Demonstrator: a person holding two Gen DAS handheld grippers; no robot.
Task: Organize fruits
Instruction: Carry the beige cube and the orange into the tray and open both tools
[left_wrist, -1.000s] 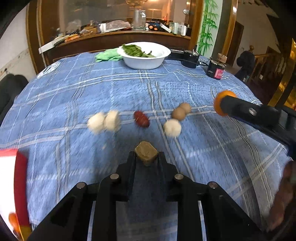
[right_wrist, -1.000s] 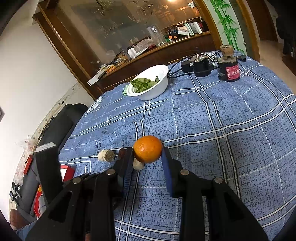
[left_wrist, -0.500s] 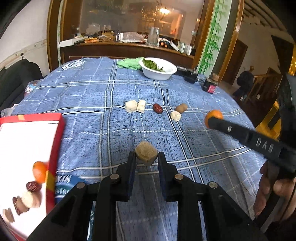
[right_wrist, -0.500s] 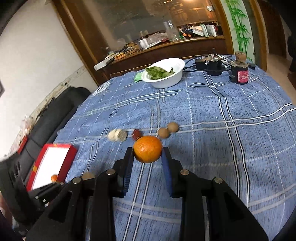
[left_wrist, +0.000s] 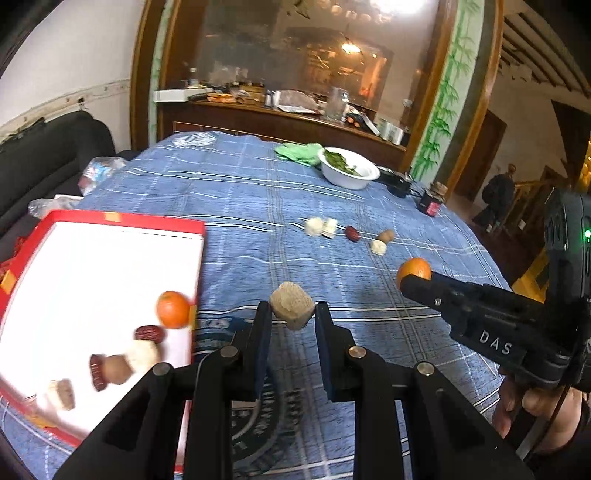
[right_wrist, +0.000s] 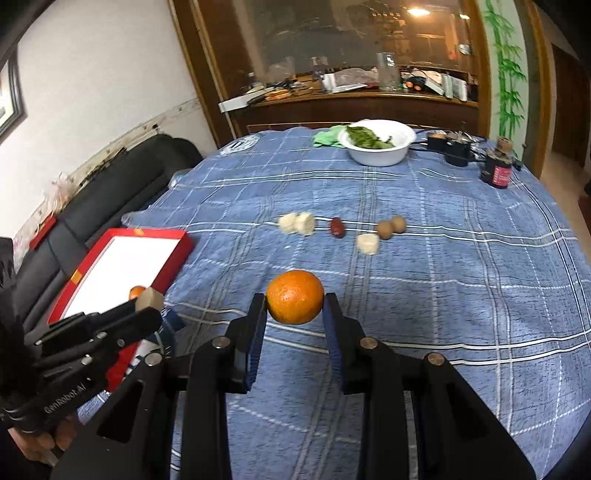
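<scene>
A round table under a blue plaid tablecloth (right_wrist: 461, 280) carries a red-rimmed white tray (right_wrist: 173, 254) at its left edge, scattered pale, brown and dark-red fruit pieces (right_wrist: 336, 227) mid-table, and a white bowl of greens (right_wrist: 380, 155), a green cloth (right_wrist: 327, 134) and a dark jar (right_wrist: 496, 170) at the far side.

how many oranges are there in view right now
2: one orange is gripped in the right claw above the tablecloth; the other orange lies in the red tray.

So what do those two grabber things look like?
Both are black plastic. Each tool has two flat fingers with blue pads and round silver bolts at the joints. The right tool has white letters "DAS" on its side and a small green light on its body. The left tool says "GenRobot.AI" in white. A thin cable hangs below the right hand.
</scene>
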